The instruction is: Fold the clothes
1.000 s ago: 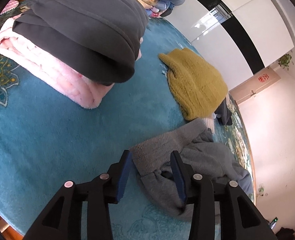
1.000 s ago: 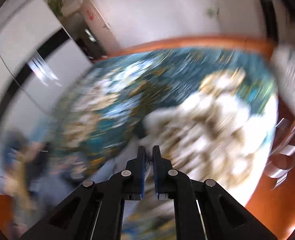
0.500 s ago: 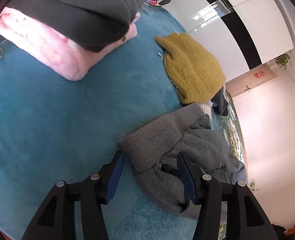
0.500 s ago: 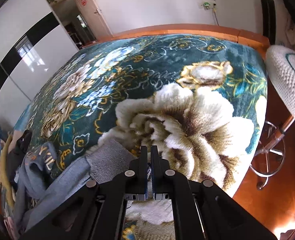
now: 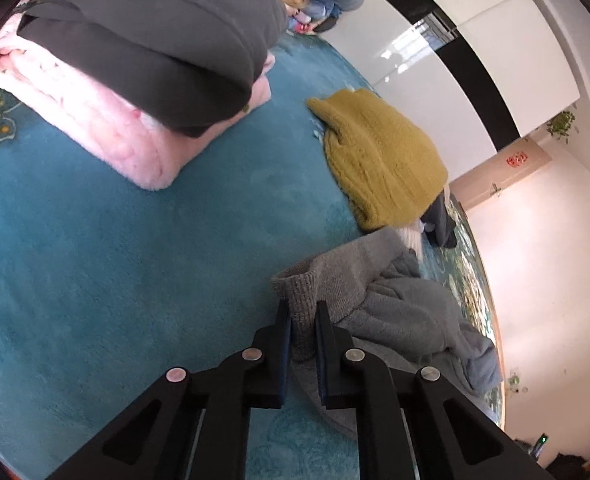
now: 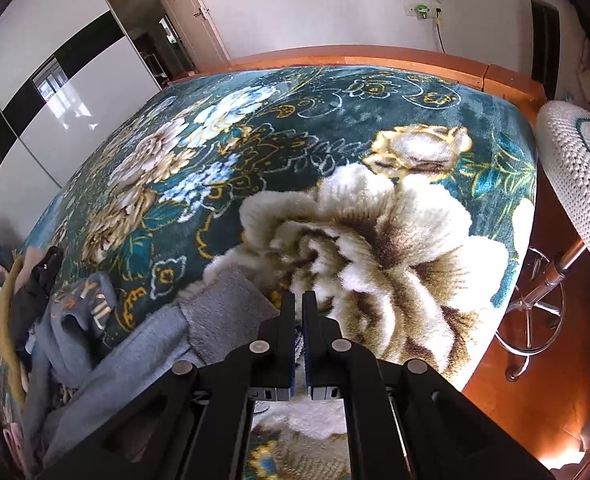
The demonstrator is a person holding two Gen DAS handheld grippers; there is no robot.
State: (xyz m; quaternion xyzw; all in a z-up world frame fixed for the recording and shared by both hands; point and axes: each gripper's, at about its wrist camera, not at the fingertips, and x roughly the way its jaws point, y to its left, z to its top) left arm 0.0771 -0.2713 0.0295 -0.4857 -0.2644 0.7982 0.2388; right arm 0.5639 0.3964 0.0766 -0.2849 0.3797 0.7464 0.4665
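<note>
Grey knit, ribbed at the hem: the sweatshirt (image 5: 375, 300) lies crumpled on the teal plush blanket (image 5: 115, 260), near the lower right of the left wrist view. Left gripper (image 5: 303, 316): jaws closing, ribbed hem bunched between the blue pads and pressed by them. Behind the sweatshirt, a mustard knit sweater (image 5: 379, 160) lies flat, apart from it. Far left: a folded pink fleece (image 5: 107, 120) with a dark grey garment (image 5: 167, 40) stacked on top; more clothes piled behind that.

Right gripper (image 6: 298, 308): fingers pressed together, only a thin slit between them. A flat grey edge of the same sweatshirt (image 6: 223, 312) reaches up to the left finger; whether any fabric is caught in the slit, cannot tell. The gripper tips sit over the large cream flower of the floral blanket (image 6: 375, 248). Orange wooden bed frame (image 6: 375, 58) borders the far edge; a chair with a crocheted white seat cover (image 6: 575, 176) stands beside the bed, right.
</note>
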